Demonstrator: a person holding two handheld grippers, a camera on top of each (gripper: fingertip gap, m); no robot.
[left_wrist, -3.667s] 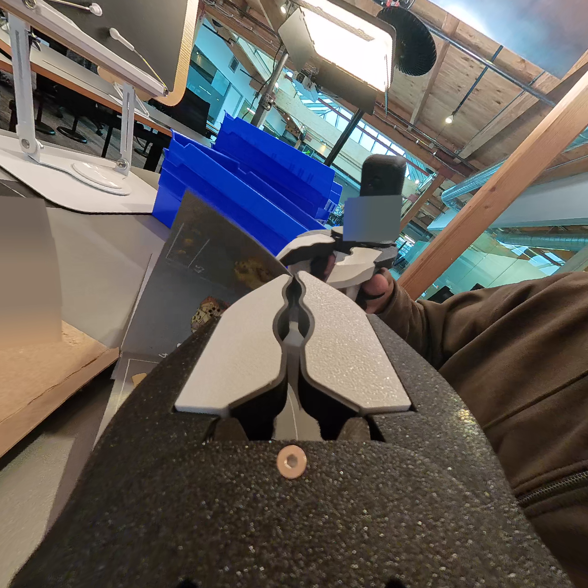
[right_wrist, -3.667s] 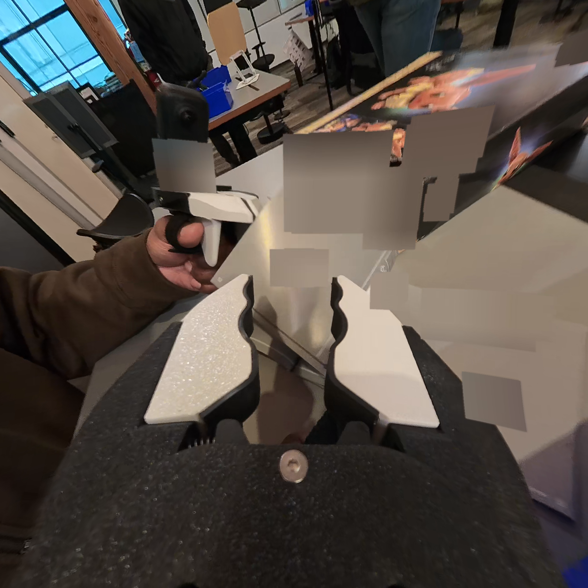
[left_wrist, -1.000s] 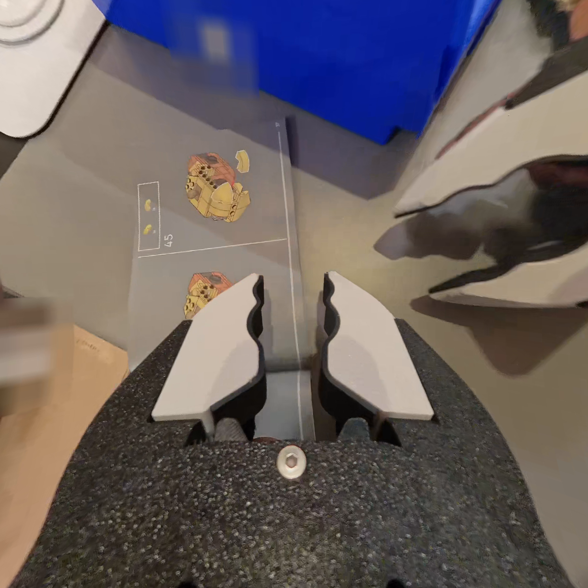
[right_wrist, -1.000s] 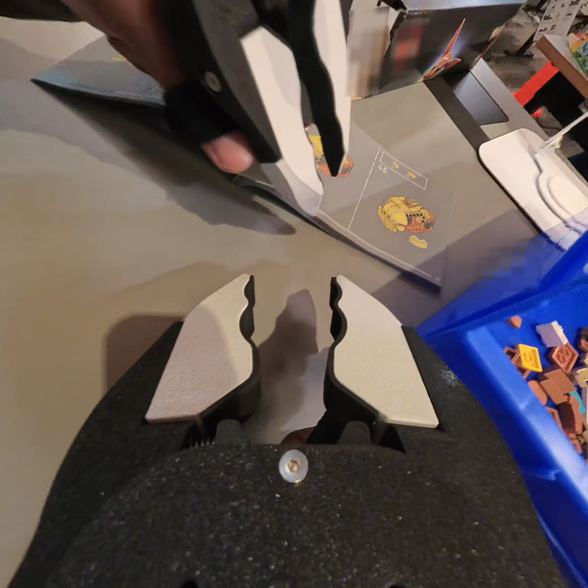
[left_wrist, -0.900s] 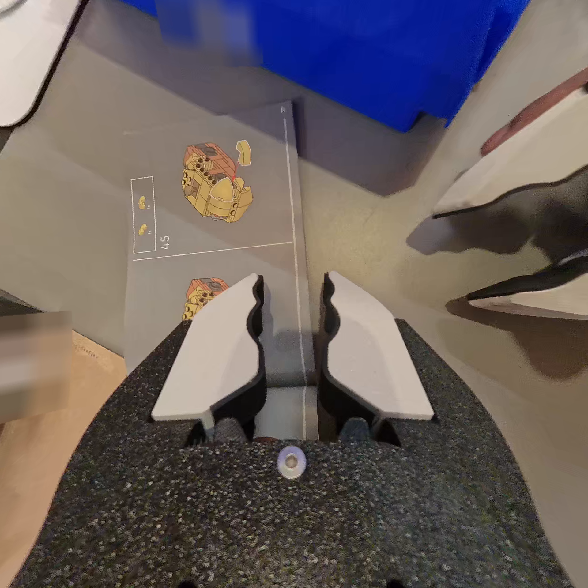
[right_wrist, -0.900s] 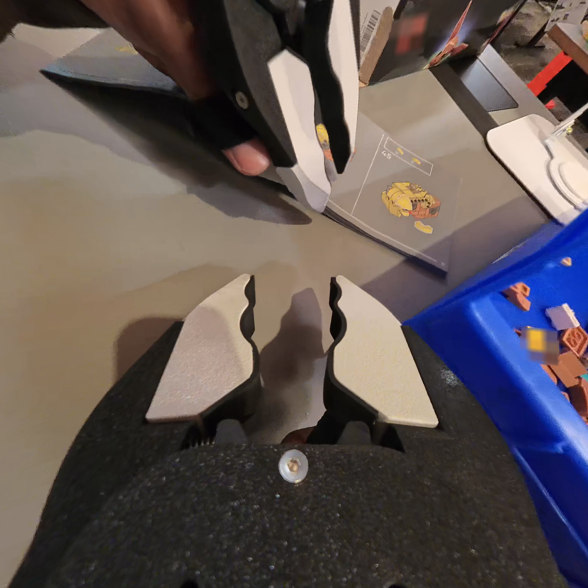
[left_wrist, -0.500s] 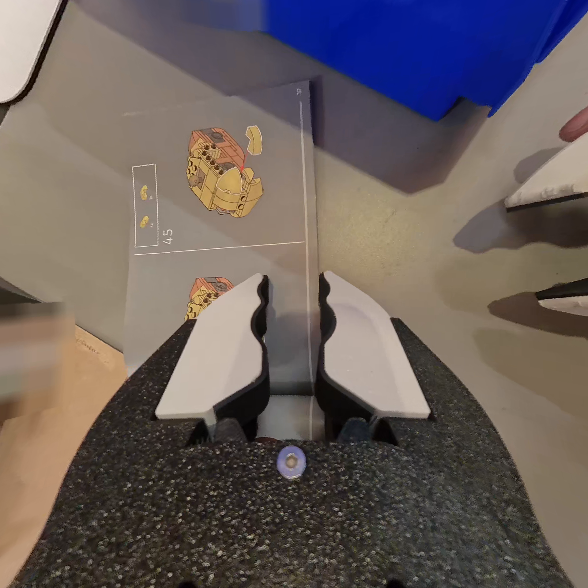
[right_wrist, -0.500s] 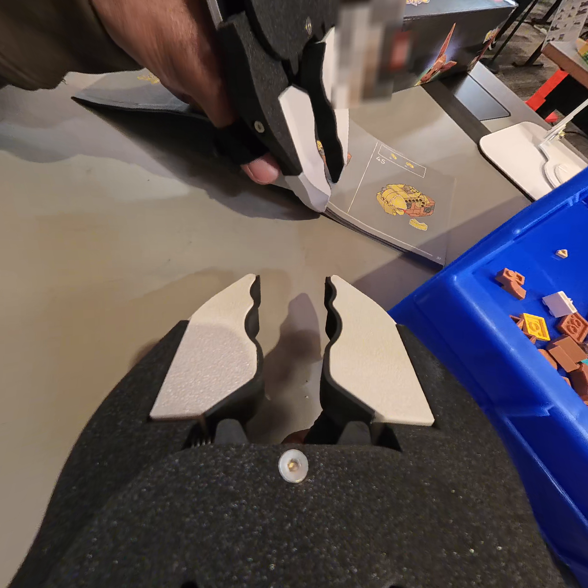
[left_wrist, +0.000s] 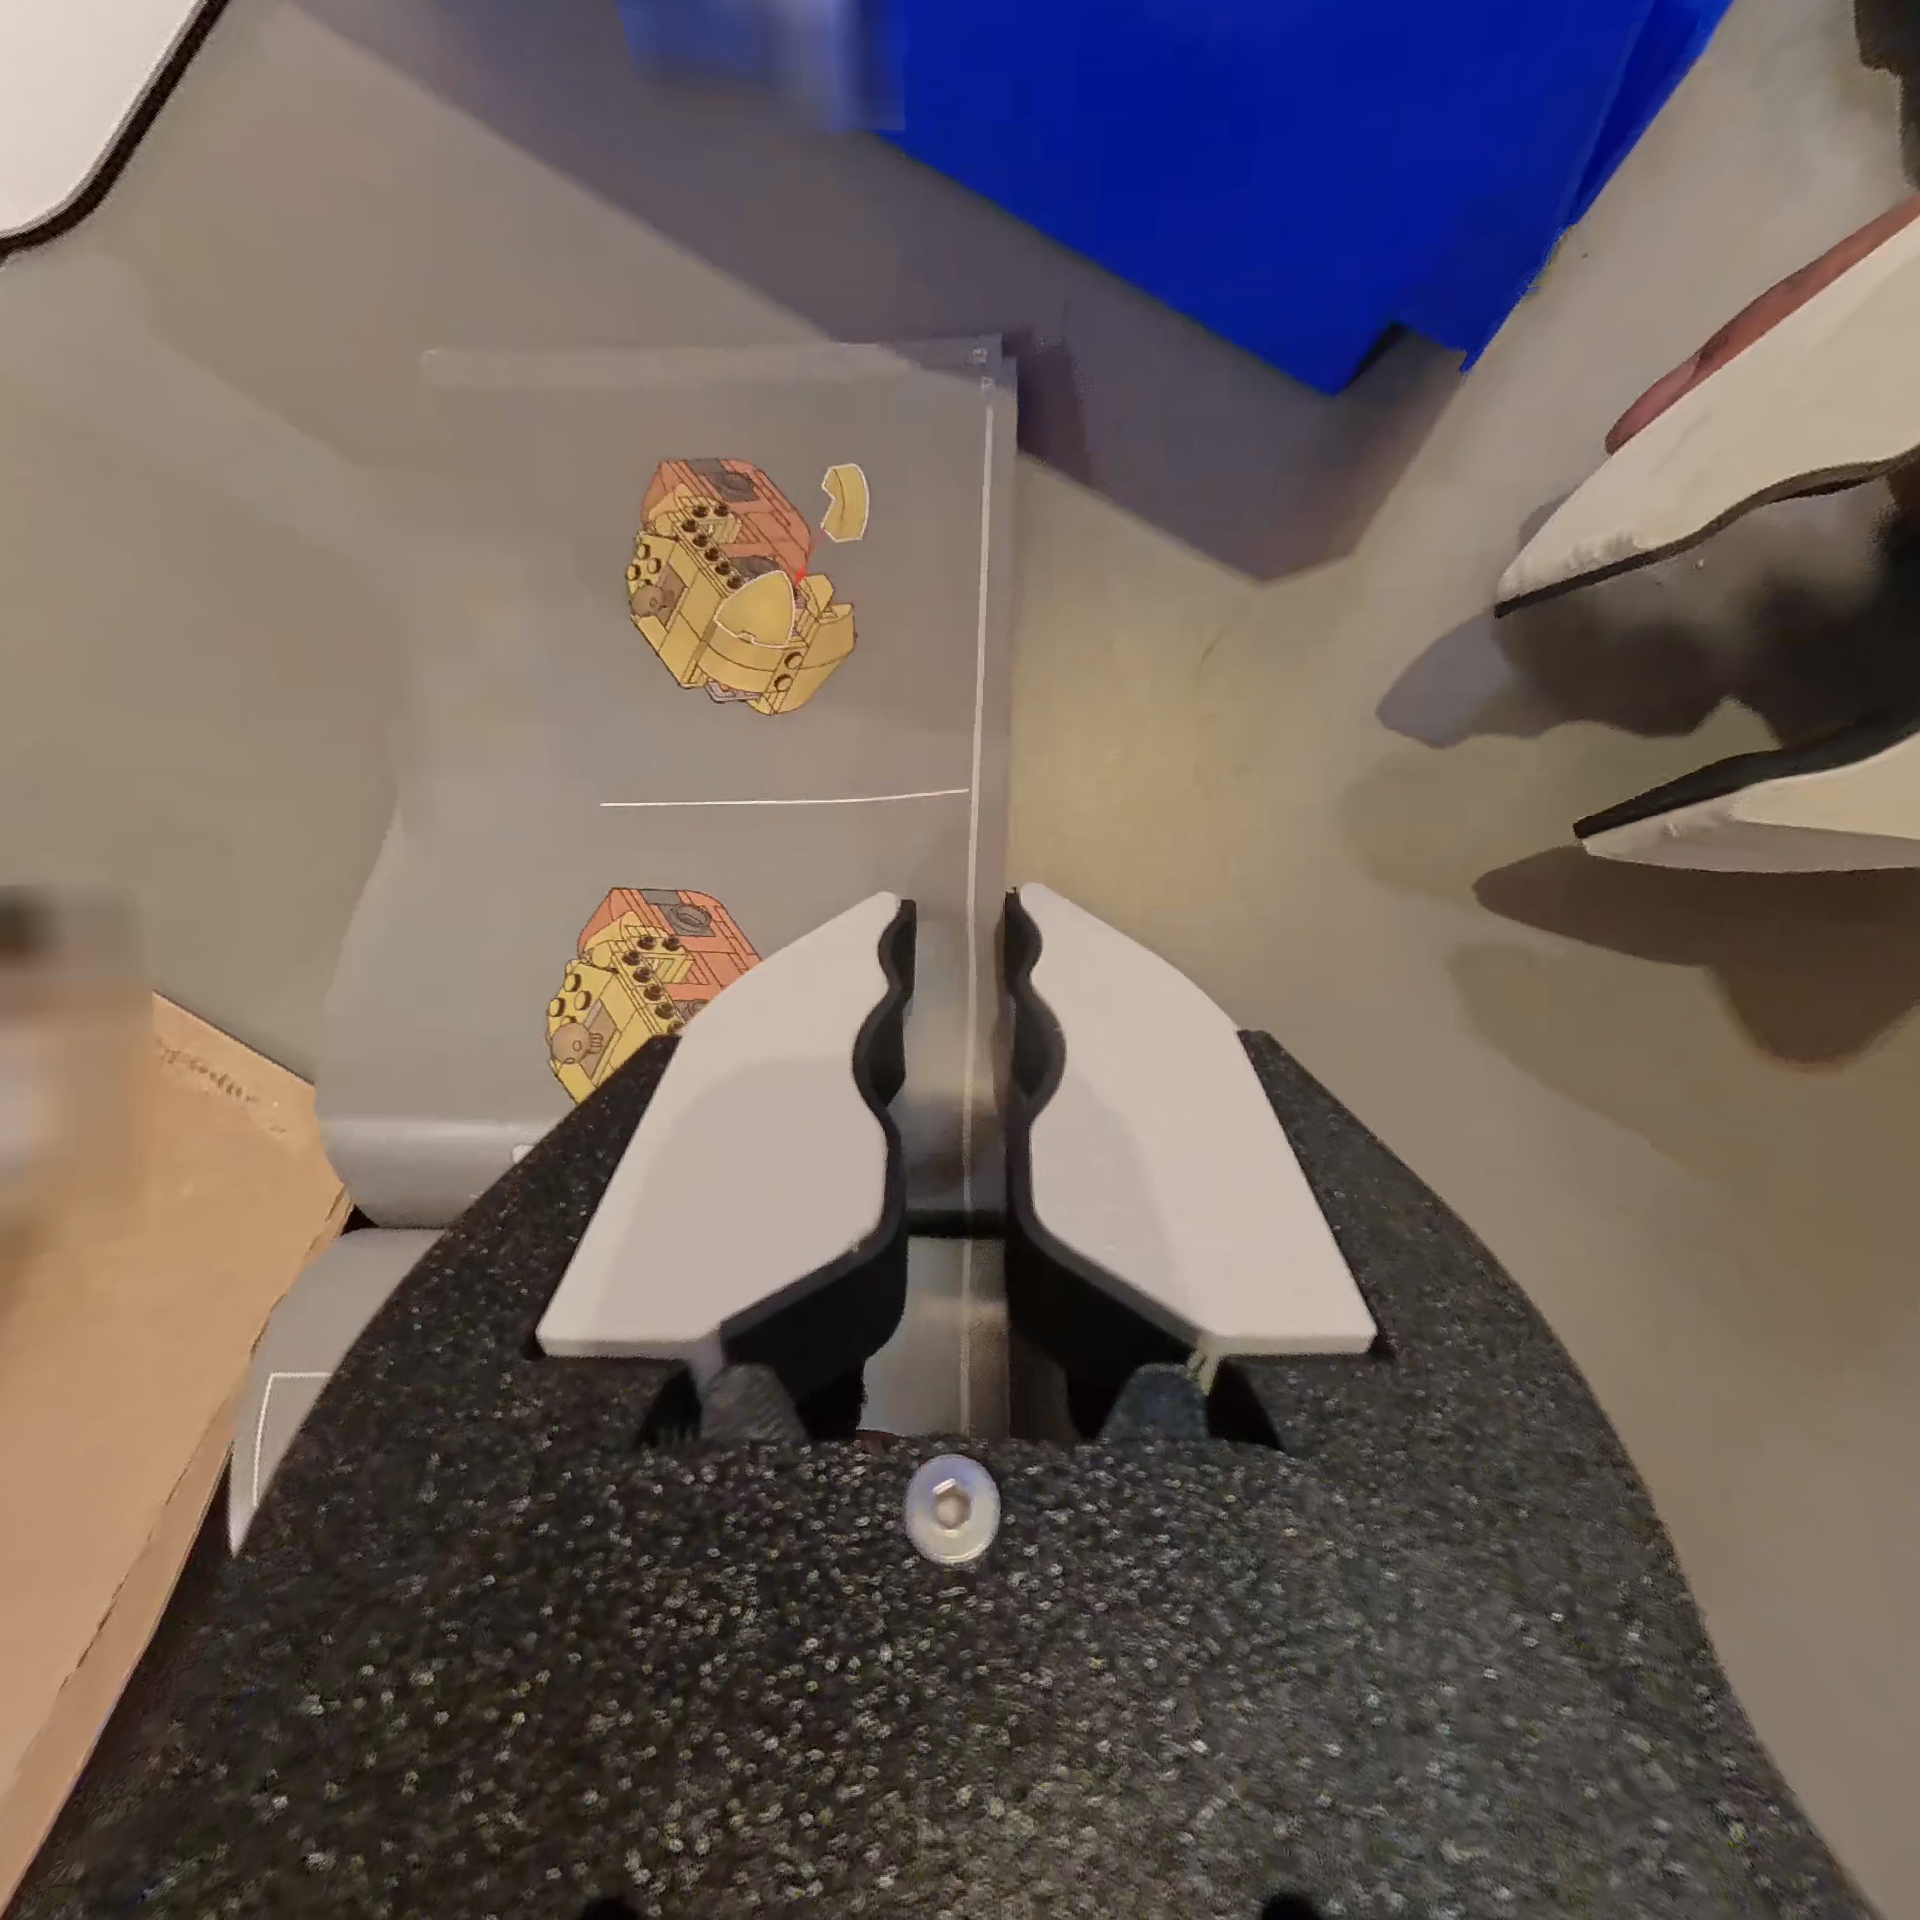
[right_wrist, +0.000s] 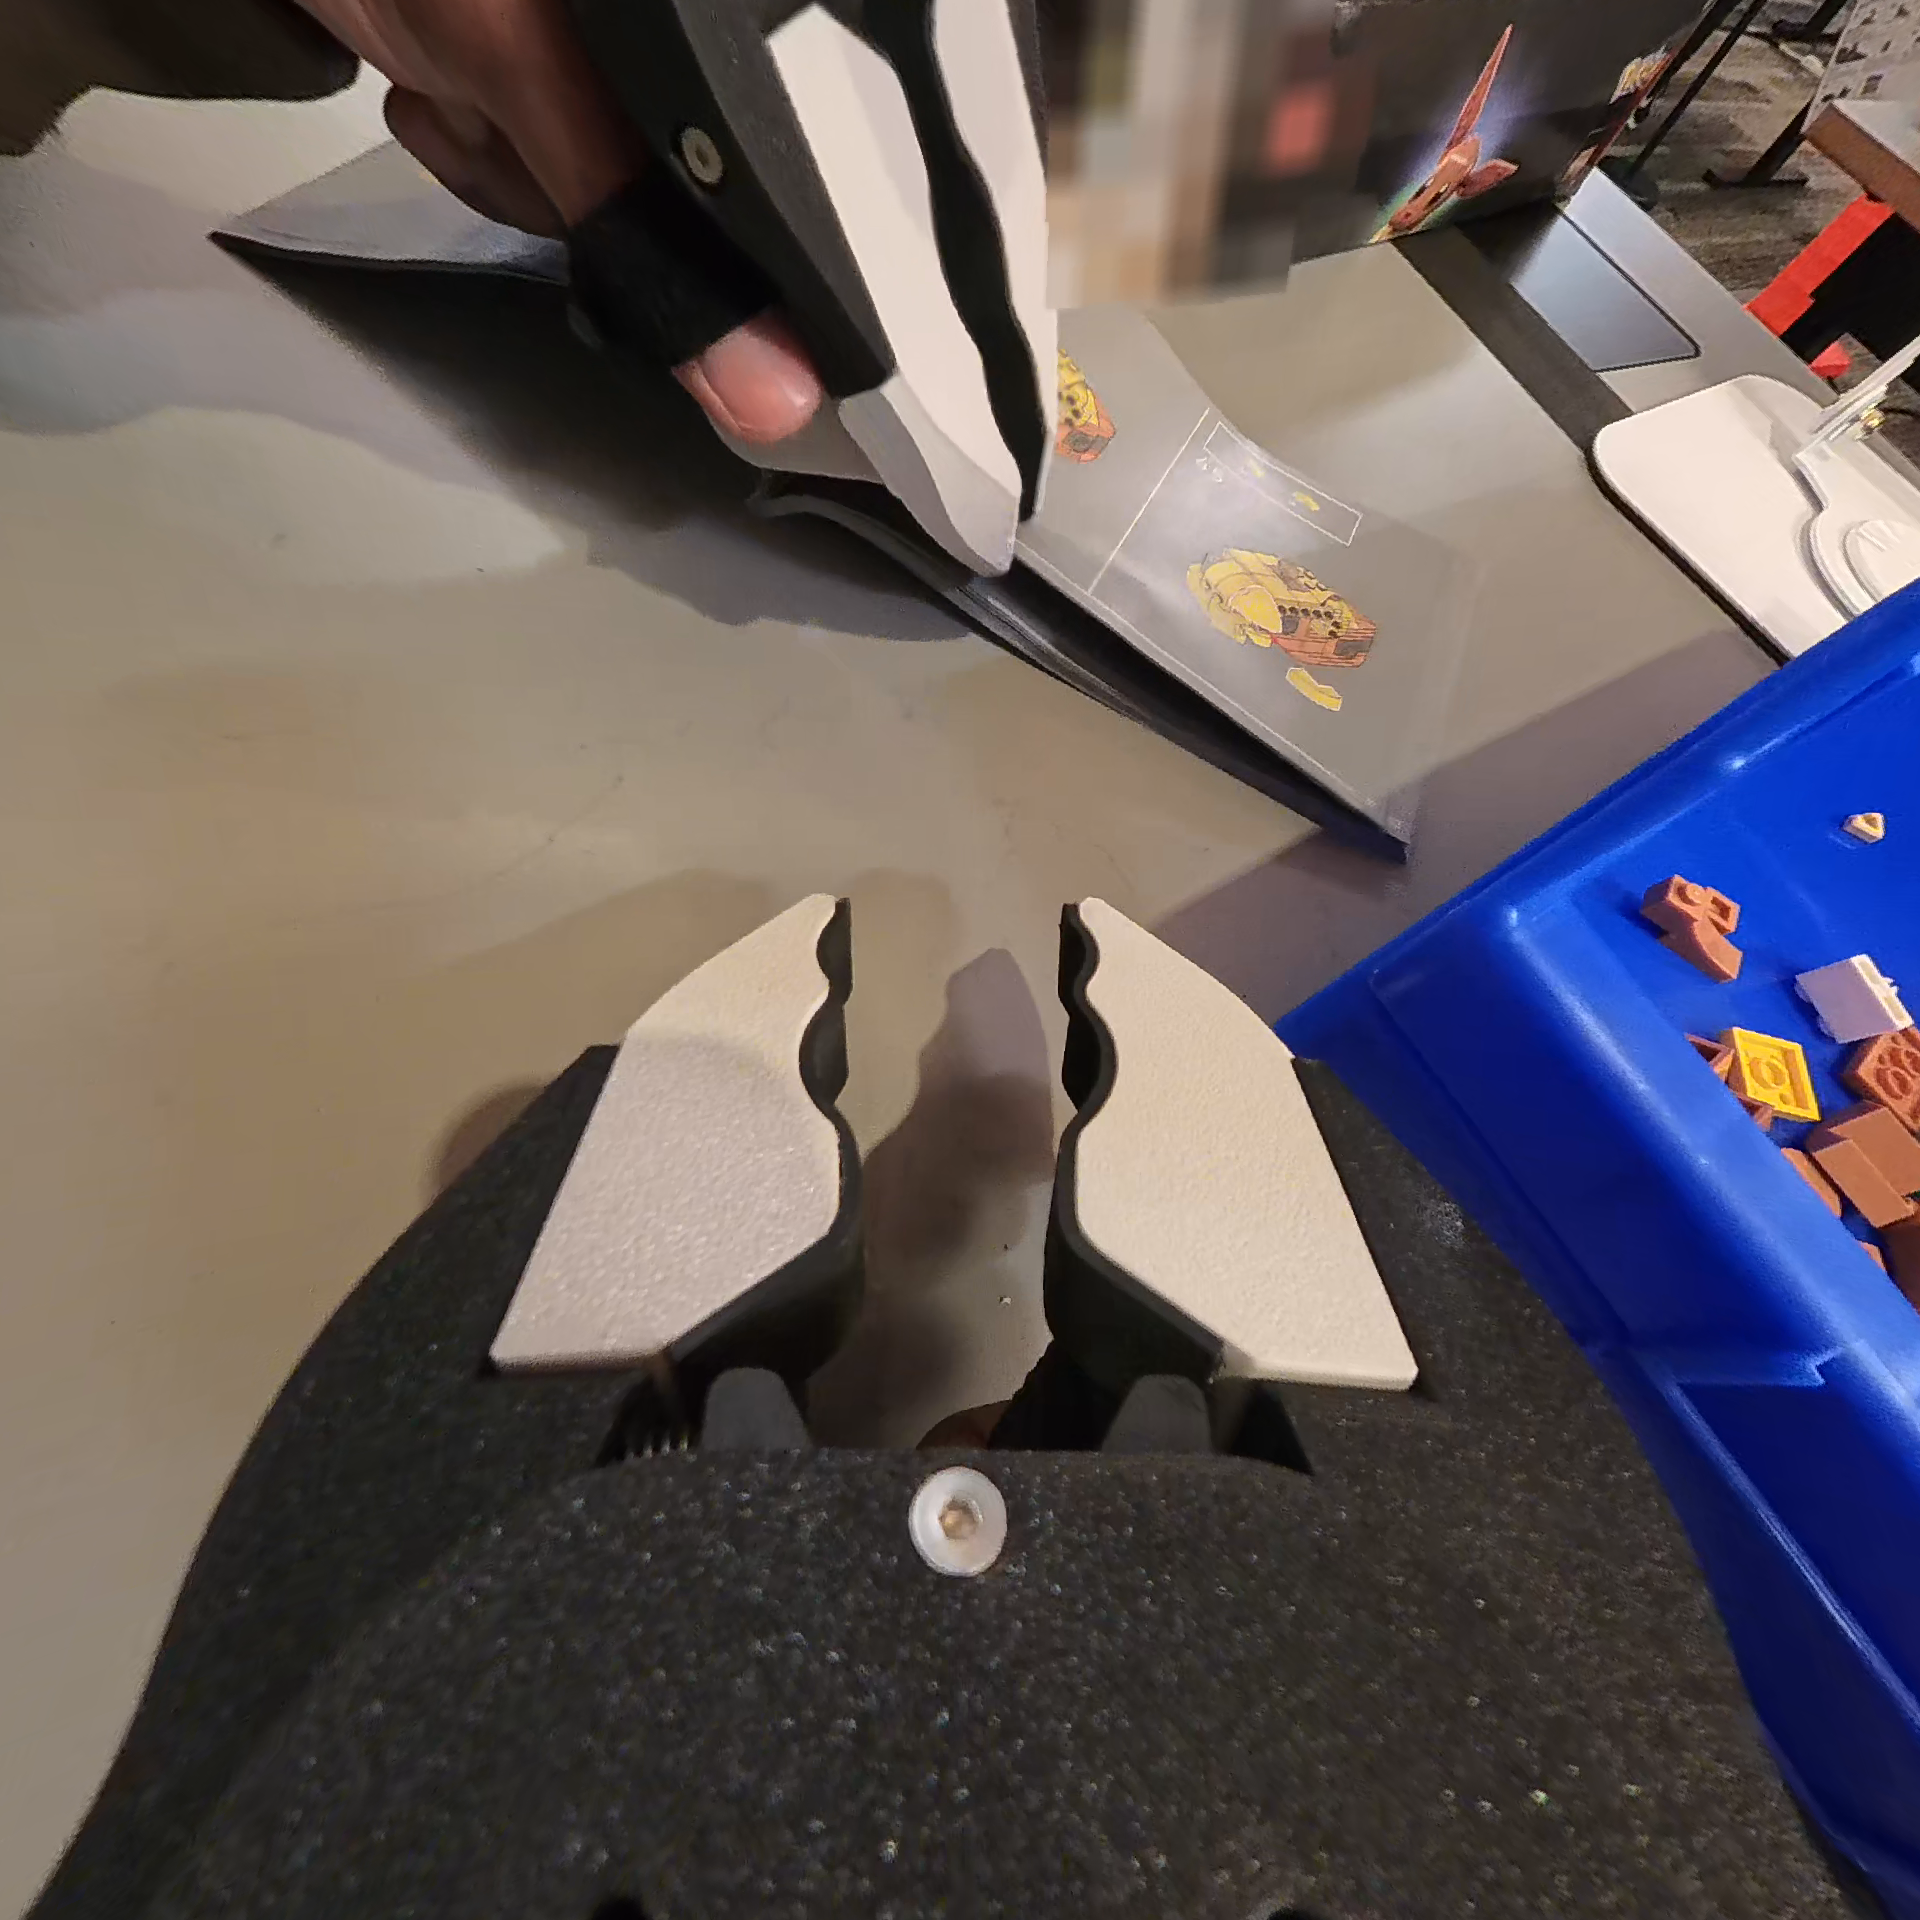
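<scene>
A cardboard sheet (left_wrist: 125, 1195) lies at far left. The left gripper (left_wrist: 958, 914) straddles the edge of a booklet (left_wrist: 727, 727) page, jaws narrowly apart, pads not pressing it. Beyond stands a blue bin (right_wrist: 1621, 1091) (loose bricks inside). The right gripper (right_wrist: 956, 914) hangs half open, bare, over the table (right_wrist: 416, 727).

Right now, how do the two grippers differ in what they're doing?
The left gripper has its fingers close together astride the edge of the instruction booklet's lifted page; the right gripper stands wider open over the bare grey table, beside the blue bin. Both have pale fingers with black pads.
</scene>
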